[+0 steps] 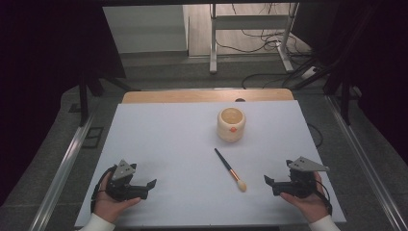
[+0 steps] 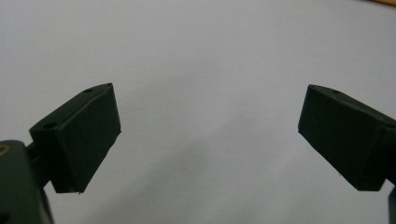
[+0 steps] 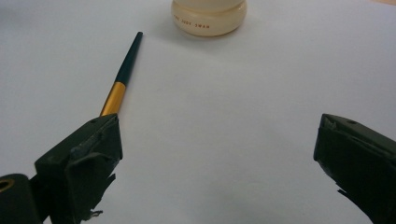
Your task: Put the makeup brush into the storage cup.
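The left claw [image 1: 153,183] and the right claw [image 1: 267,180] are held low at the near edge of the white counter [image 1: 168,139], each spread wide with nothing gripped. The brush [image 1: 230,170] is laid flat nearer the right claw, untouched. The cream jar [image 1: 231,124] is seen upright beyond it.

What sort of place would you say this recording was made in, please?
Probably a lab or studio set up for recording, not a home: a white-covered table with only a cream ceramic cup and a dark-handled makeup brush, black curtains at the sides, and loose cables on the floor behind.
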